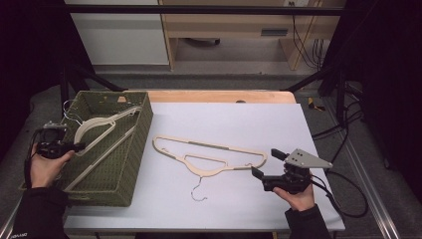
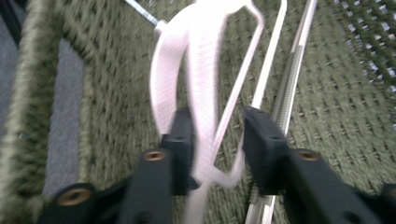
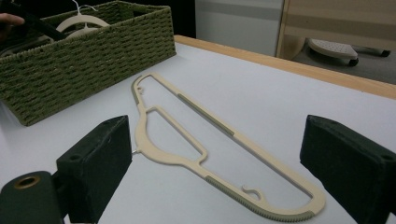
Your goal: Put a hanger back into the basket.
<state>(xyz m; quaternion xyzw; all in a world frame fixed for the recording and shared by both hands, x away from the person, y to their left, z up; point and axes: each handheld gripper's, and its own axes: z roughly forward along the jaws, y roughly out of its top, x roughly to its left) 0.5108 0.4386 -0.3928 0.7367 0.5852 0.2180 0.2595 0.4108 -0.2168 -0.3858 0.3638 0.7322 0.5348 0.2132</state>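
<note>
Your left gripper [image 2: 212, 140] sits over the green woven basket [image 1: 130, 164] at nine o'clock, jaws parted and loose around the cream hanger [image 2: 198, 70] lying inside. Your right gripper [image 1: 263, 164] at four o'clock is spread wide, nothing held, just beside a second hanger [image 1: 209, 154] flat on the white table [image 1: 259, 119].

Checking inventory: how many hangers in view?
2. One hanger in the basket, standing between the left claw's open jaws; one hanger on the table. The basket could hide more.
</note>
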